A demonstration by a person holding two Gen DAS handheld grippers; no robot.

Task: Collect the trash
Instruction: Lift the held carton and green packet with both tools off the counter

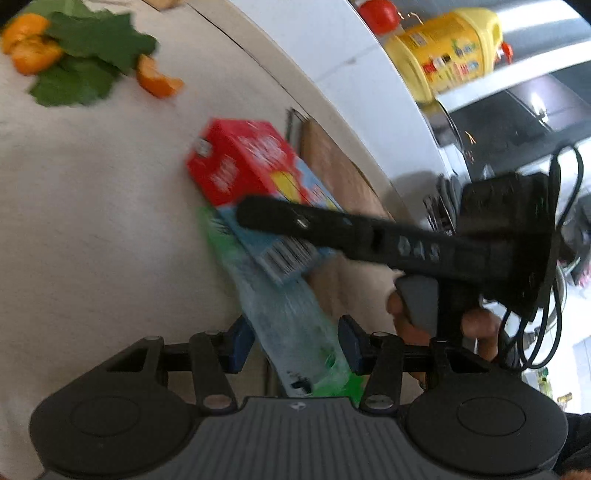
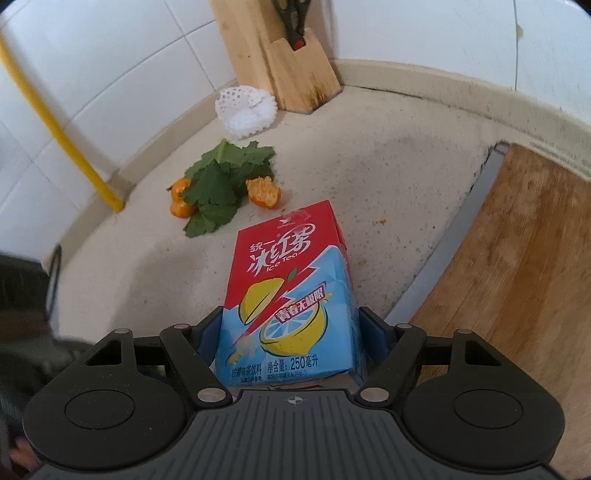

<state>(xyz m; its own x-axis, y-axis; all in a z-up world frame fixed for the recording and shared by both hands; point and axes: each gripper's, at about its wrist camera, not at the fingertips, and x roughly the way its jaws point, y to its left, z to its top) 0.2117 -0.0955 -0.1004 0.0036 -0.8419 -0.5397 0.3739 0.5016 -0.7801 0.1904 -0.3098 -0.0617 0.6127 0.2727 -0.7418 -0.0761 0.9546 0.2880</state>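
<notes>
Presently, item one: an ice tea carton (image 2: 291,295), red on top and blue below with lemon artwork, clamped between the blue pads of the right gripper (image 2: 290,336). The carton sits above the speckled countertop (image 2: 388,177); whether its far end touches the surface cannot be told.

Item two: a translucent green plastic bag (image 1: 291,321), pinched between the narrow-set pads of the left gripper (image 1: 295,345). In the left wrist view the bag runs forward to just under the carton, and the right gripper's dark body crosses in front of both.

Item three: green leaves (image 2: 221,184) lying in a loose pile on the countertop, beyond the carton.

Item four: orange peel pieces (image 2: 264,192), one on each side of the leaves, touching them.

Item five: a white foam fruit net (image 2: 245,109), farther back, just beside the wooden knife block (image 2: 284,70), which holds black-handled scissors (image 2: 293,18).

Item six: a wooden cutting board (image 2: 517,258) to the right of the carton.

Item seven: a yellow pipe (image 2: 55,125) against the tiled wall.

Item eight: a yellow bottle (image 1: 450,51), seen in the left wrist view only.
</notes>
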